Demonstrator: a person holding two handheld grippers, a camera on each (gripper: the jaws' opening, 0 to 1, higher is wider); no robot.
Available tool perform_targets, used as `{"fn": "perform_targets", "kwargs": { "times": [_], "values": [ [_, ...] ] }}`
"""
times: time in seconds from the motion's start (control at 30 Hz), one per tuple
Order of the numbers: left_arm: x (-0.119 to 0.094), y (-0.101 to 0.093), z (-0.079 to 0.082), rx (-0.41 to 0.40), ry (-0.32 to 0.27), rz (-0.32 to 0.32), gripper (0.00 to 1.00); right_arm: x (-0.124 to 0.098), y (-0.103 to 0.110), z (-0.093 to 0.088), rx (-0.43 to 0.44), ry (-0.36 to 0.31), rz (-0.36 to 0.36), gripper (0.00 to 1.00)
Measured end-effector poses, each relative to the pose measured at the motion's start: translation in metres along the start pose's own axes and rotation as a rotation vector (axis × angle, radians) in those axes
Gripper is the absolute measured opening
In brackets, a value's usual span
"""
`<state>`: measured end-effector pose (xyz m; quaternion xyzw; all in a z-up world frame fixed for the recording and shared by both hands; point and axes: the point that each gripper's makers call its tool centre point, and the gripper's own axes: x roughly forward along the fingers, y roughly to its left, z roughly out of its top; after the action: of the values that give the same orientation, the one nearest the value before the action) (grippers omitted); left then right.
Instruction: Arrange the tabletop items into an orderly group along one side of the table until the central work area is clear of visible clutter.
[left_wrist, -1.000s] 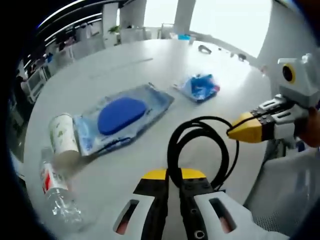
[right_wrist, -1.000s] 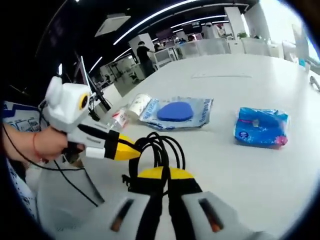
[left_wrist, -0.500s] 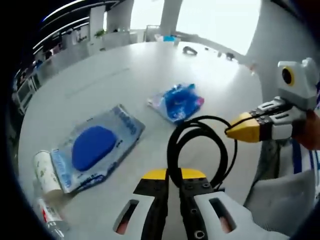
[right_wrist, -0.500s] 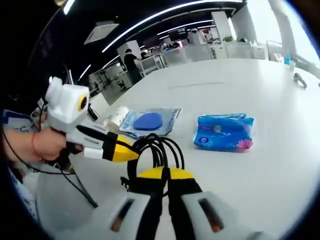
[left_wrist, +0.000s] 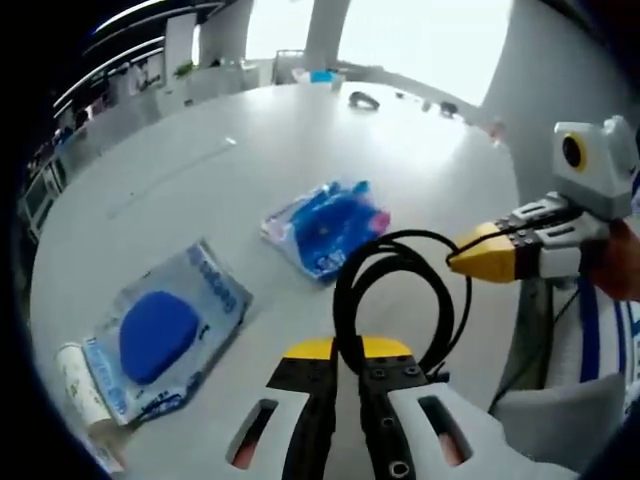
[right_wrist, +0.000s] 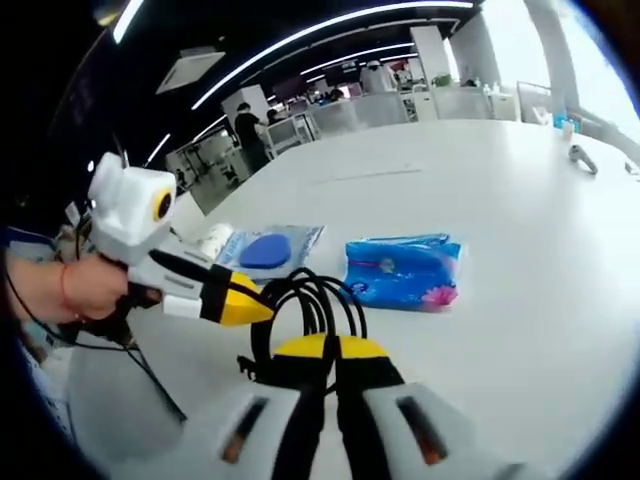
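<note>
A coiled black cable (left_wrist: 400, 290) rises from between the shut jaws of my left gripper (left_wrist: 338, 350). My right gripper (left_wrist: 462, 264) comes in from the right, its yellow tip shut against the coil's right side. In the right gripper view the same cable (right_wrist: 310, 300) loops up from my right gripper (right_wrist: 325, 348), and the left gripper (right_wrist: 262, 310) meets it from the left. On the white table (left_wrist: 200, 170) lie a blue tissue pack (left_wrist: 325, 225) (right_wrist: 400, 270), a blue pad in a clear packet (left_wrist: 165, 330) (right_wrist: 265, 248) and a white cup on its side (left_wrist: 80, 385) (right_wrist: 212, 240).
A small dark object (left_wrist: 360, 100) (right_wrist: 580, 155) lies at the table's far side. A hand (right_wrist: 90, 285) holds the left gripper, with a thin wire (right_wrist: 150, 380) hanging below it. Office desks and people stand beyond the table's far edge.
Both cameras have swung, so the tissue pack now sits nearer the middle of each view and the plastic bottle has left the left gripper view. Both grippers keep their hold on the cable.
</note>
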<state>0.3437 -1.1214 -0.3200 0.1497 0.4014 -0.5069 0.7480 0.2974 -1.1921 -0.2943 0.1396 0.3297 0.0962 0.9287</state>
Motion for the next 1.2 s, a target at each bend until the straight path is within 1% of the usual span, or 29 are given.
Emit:
{"fn": "perform_targets", "kwargs": {
  "times": [0.4,0.67,0.93,1.2],
  "values": [
    [0.025,-0.009,0.001,-0.014,0.046,-0.014,0.02,0.004,-0.029,-0.011,0.017,0.033,-0.030,0.00],
    [0.039,-0.011,-0.005,-0.025,0.087,-0.015,0.02,0.016,-0.046,-0.023,0.028,0.082,-0.044,0.00],
    [0.047,-0.010,-0.009,-0.030,0.108,-0.013,0.04,0.026,-0.056,-0.031,0.033,0.116,-0.055,0.00],
    [0.051,-0.009,-0.012,-0.025,0.105,-0.011,0.04,0.032,-0.060,-0.037,0.034,0.131,-0.069,0.00]
  ]
}}
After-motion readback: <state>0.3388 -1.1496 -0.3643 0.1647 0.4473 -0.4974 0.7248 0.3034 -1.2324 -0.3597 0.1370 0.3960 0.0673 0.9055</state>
